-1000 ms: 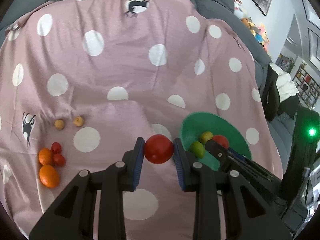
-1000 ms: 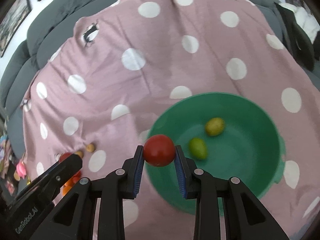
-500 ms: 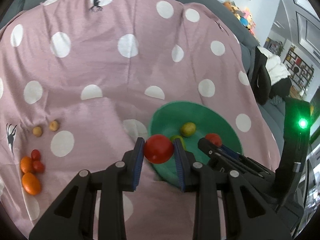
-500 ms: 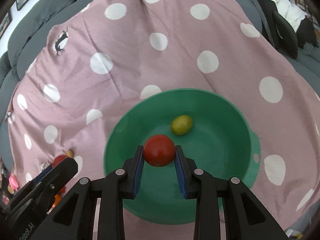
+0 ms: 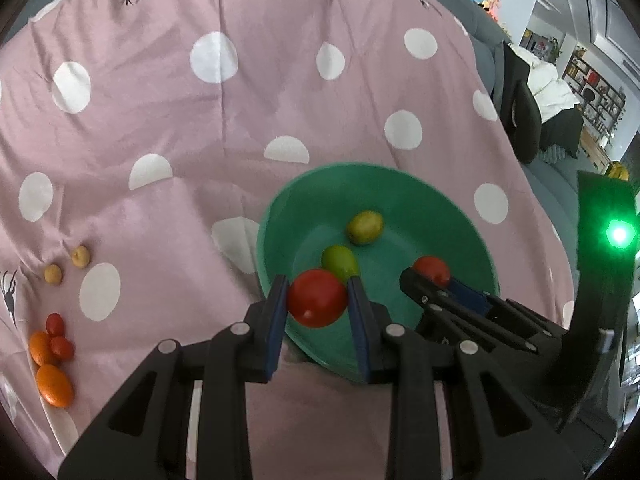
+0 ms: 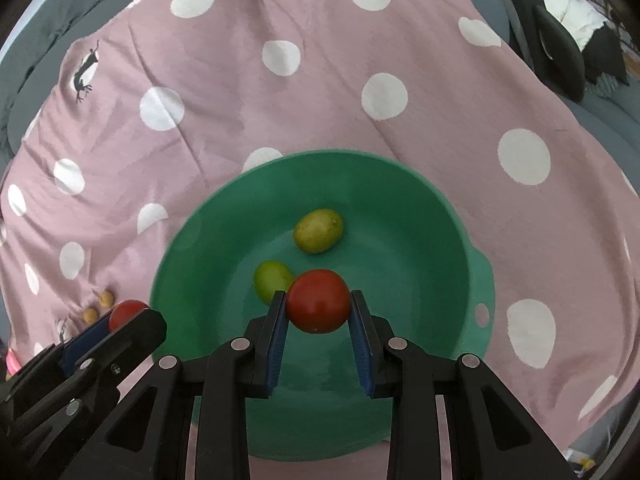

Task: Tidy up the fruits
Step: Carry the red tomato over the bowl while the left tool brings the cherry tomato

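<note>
Currently the right gripper clamps a round glossy red tomato between its blue-padded jaws, held over the inside of the green plastic basin, near the middle of its floor. The left gripper likewise grips a second red tomato, poised above the basin's near-left rim rather than fully inside. In the basin lie a lime-green oval fruit, just behind and left of the right tomato, and a yellow-green oval fruit further back; the two sit near each other, apart. Judgement: the step in hand is the drop-off. To do it well, lower the right tomato close to the floor before opening, aiming for the bare green to the right of the lime-green fruit so it neither lands on it nor rolls hard. The left tomato needs carrying further inward past the rim first. Both tools angle downward and forward, side by side, the left one to the left of the right, close enough that they could knock if opened together. Outward on the pink polka-dot cloth remain two small tan fruits, two small red fruits and two orange fruits, well apart from the basin.
</note>
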The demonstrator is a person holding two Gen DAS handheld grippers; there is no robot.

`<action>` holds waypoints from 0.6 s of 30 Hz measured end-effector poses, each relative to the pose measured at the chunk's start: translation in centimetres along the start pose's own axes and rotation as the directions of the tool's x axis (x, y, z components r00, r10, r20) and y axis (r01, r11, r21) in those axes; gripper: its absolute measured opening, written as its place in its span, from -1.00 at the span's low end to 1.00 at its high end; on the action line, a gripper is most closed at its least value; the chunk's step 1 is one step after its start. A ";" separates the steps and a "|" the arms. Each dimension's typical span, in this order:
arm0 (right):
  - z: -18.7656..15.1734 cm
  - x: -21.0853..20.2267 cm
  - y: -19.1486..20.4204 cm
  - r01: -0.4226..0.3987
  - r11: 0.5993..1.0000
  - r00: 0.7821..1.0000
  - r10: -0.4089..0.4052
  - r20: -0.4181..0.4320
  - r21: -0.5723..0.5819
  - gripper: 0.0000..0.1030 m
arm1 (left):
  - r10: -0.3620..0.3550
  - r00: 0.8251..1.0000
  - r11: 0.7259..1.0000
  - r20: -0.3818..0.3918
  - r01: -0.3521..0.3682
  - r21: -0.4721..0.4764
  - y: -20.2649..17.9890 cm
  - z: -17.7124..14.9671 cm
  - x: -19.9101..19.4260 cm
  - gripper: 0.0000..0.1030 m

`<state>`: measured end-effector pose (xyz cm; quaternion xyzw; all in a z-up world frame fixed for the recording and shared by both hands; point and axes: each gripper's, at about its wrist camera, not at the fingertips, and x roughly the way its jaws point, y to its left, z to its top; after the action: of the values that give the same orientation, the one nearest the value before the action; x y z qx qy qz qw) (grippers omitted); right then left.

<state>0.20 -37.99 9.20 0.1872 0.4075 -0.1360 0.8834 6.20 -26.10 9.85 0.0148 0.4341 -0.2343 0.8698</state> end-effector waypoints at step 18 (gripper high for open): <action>0.2 0.4 -0.4 0.074 0.997 0.997 -0.074 -0.014 -0.029 -0.39 | 0.006 0.999 1.000 -0.050 -0.005 0.022 -0.3 -0.2 1.8 -0.44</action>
<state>0.39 -38.49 8.91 0.1604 0.4226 -0.1614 0.8773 6.88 -27.08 8.44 0.0315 0.4532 -0.2364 0.8589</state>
